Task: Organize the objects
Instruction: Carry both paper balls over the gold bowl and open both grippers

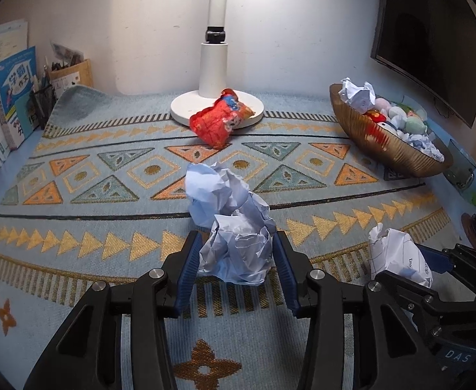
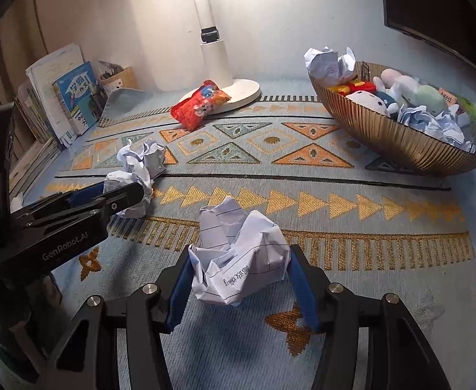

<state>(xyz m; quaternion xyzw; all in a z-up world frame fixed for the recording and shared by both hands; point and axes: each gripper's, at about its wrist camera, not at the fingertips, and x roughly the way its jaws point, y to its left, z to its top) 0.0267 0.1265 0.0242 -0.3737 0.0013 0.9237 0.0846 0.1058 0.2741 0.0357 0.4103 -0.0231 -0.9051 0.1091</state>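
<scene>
My left gripper [image 1: 236, 253] has its blue pads against both sides of a crumpled bluish paper ball [image 1: 238, 253] on the patterned mat; it also shows in the right wrist view [image 2: 131, 191]. A second crumpled ball [image 1: 212, 188] lies just beyond it. My right gripper [image 2: 239, 269] is closed around a crumpled lined white paper ball [image 2: 241, 260], also seen in the left wrist view [image 1: 400, 256]. A red snack bag [image 1: 221, 118] lies against the lamp base. A gold ribbed bowl [image 1: 394, 149] at the right holds paper balls and plush toys.
A white lamp base and pole [image 1: 215, 65] stand at the back centre. Books [image 1: 14, 97] and a pen holder [image 1: 43, 97] line the left wall. A dark monitor [image 1: 432, 48] hangs at the right. A glass [image 1: 462, 165] stands behind the bowl.
</scene>
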